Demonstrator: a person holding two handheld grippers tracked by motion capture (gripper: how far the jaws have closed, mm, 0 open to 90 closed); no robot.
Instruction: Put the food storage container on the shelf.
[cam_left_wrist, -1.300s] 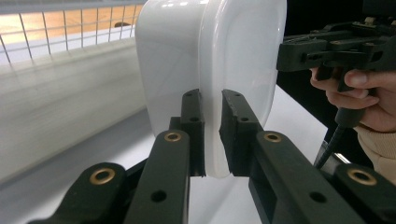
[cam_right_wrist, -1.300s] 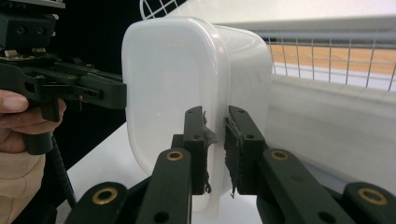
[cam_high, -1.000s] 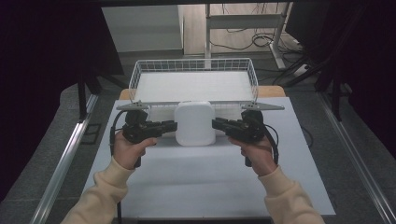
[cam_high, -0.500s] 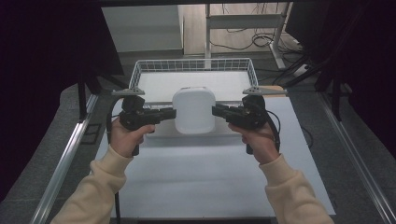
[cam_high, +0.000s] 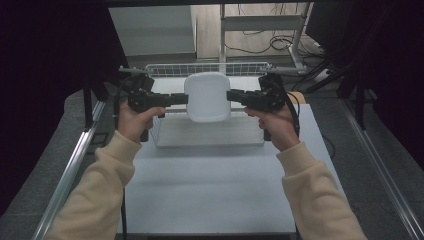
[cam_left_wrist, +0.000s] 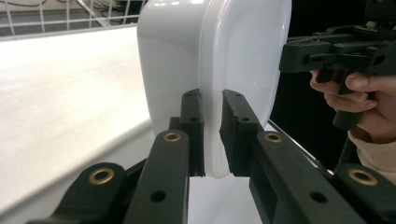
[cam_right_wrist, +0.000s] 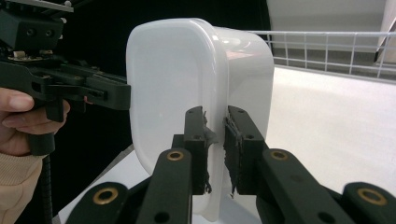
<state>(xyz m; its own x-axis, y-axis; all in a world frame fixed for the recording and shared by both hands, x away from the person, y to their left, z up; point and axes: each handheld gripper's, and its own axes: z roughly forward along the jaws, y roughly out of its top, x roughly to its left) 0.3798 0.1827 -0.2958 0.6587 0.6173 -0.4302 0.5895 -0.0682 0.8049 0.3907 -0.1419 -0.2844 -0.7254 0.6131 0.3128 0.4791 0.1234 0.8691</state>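
Observation:
A white rounded plastic container (cam_high: 207, 96) hangs in the air over the wire basket (cam_high: 200, 68), held from both sides. My left gripper (cam_high: 185, 99) is shut on the rim at its left edge, and my right gripper (cam_high: 230, 96) is shut on the rim at its right edge. In the left gripper view the jaws of my left gripper (cam_left_wrist: 212, 121) pinch the container's (cam_left_wrist: 187, 56) thin rim, with the right gripper (cam_left_wrist: 289, 56) at the far side. In the right gripper view my right gripper (cam_right_wrist: 215, 135) clamps the same rim of the container (cam_right_wrist: 168, 84), and the left gripper (cam_right_wrist: 123, 95) reaches in opposite.
The white wire basket stands at the far end of the white table (cam_high: 210, 190), its near wall (cam_high: 207, 142) just below the hands. Metal rails (cam_high: 75, 165) run along both sides of the table. Cables and a frame (cam_high: 260, 30) lie on the floor behind.
Both hands have risen and moved away from the person, carrying the container from above the table to above the basket. Both grips are unchanged.

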